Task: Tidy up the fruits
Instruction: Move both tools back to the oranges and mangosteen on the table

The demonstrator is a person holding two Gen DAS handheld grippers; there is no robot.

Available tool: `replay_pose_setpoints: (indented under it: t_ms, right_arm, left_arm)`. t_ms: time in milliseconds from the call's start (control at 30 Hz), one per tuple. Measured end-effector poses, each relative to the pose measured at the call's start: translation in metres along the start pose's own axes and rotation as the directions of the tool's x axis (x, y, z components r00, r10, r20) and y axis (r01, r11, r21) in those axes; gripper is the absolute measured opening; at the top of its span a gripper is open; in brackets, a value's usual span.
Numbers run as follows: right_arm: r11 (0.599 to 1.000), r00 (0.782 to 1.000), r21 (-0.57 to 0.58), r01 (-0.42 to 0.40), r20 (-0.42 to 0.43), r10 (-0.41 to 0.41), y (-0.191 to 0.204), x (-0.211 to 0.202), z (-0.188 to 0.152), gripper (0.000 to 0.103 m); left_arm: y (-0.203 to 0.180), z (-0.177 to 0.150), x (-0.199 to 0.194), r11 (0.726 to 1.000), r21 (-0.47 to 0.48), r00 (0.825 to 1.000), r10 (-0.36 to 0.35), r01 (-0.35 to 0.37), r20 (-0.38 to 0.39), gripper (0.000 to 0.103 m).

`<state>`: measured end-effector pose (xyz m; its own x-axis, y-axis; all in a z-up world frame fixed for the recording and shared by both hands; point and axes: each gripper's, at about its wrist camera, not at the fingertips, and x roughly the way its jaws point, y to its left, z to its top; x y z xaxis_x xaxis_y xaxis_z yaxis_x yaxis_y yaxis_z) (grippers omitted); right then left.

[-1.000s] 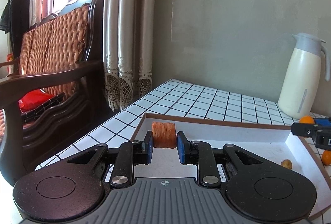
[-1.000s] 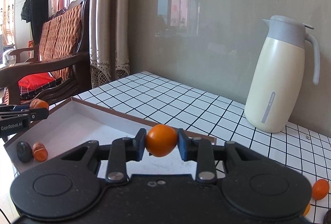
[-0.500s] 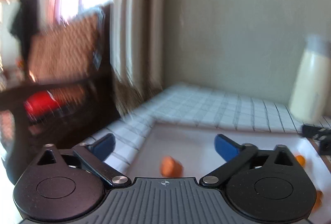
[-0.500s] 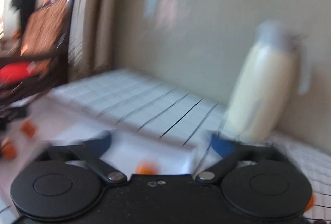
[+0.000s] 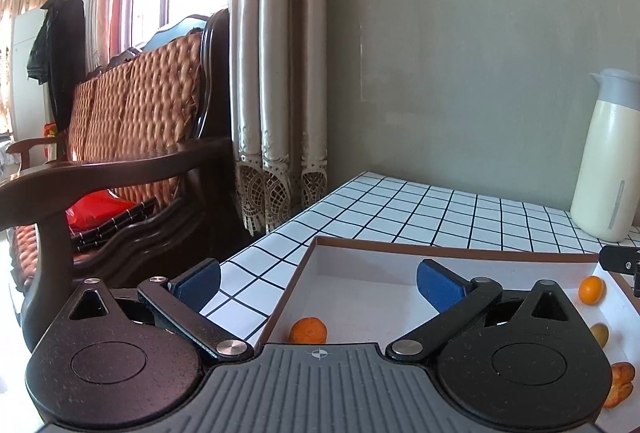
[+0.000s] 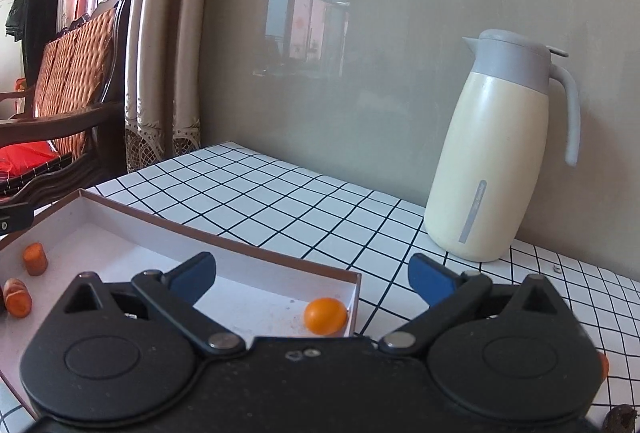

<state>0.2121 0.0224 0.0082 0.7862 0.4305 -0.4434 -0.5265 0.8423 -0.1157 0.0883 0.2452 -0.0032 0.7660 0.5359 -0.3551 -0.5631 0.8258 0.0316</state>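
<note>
hovering over the box (image 5: 304, 265), left gripper (image 5: 318, 283) jaws wide apart, nothing held; orange chunk (image 5: 308, 330) lies on the box floor below. right gripper (image 6: 312, 275) also spread, empty, kumquat (image 6: 325, 315) resting in the box corner.

Left gripper (image 5: 318, 283) low in the frame, blue pads (image 5: 436, 289) spread wide and holding nothing, right gripper (image 6: 312, 279) likewise splayed (its black body filling the bottom edge), fingers (image 6: 192, 275) angled outward, both level, pointing forward
</note>
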Motion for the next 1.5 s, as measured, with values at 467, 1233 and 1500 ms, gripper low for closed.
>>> replay_pose_setpoints:
  t_ms: [467,1233,1500]
  right_arm:
    - [1.000,0.997,-0.023,0.021,0.077,-0.019,0.001,-0.050,-0.002,0.097]
    - [0.990,0.986,0.068,0.127,0.101,-0.134,-0.055,-0.147,-0.037,0.094]
    - [0.983,0.981,0.095,0.157,0.102,-0.167,-0.077,-0.166,-0.048,0.087]
  left_arm:
    - [-0.008,0.005,-0.040,0.999,0.033,0.997,0.001,-0.004,0.076,0.103]
    - [-0.059,-0.007,-0.111,0.978,0.046,0.973,-0.208,0.204,0.103,0.103]
    - [-0.083,-0.010,-0.124,0.968,0.074,0.959,-0.248,0.240,0.134,0.103]
